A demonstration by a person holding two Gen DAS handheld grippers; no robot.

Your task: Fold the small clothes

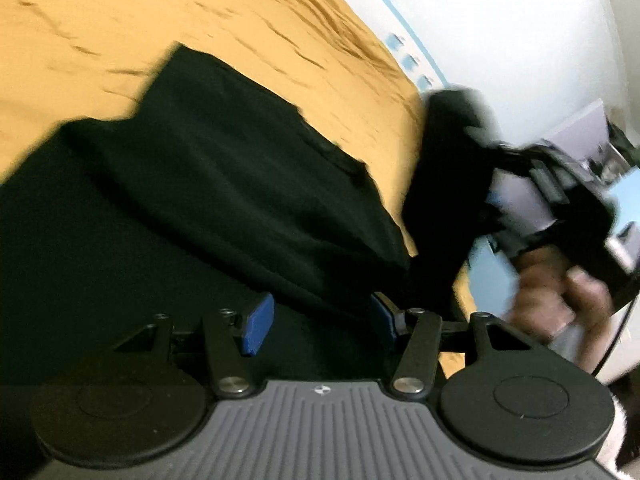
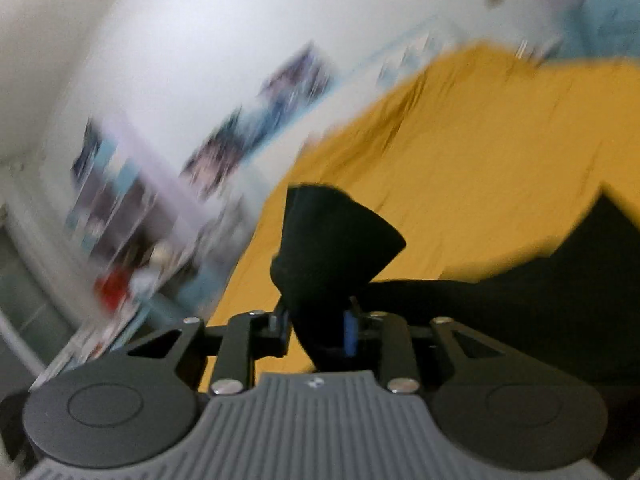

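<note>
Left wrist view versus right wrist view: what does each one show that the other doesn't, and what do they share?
Only the left wrist view shows the right hand-held gripper from outside, with the person's hand gripping it, and the left hand-held gripper with its blue pads apart over black cloth. Only the right wrist view shows the right hand-held gripper's pads closed on a bunched black fabric corner, plus a blurred red object by the wall. Both show the black garment lying on the yellow sheet and the white wall.

Black garment (image 1: 224, 184) w/ folded layers spread on yellow sheet (image 1: 120, 12), one corner bunched up & lifted.
</note>
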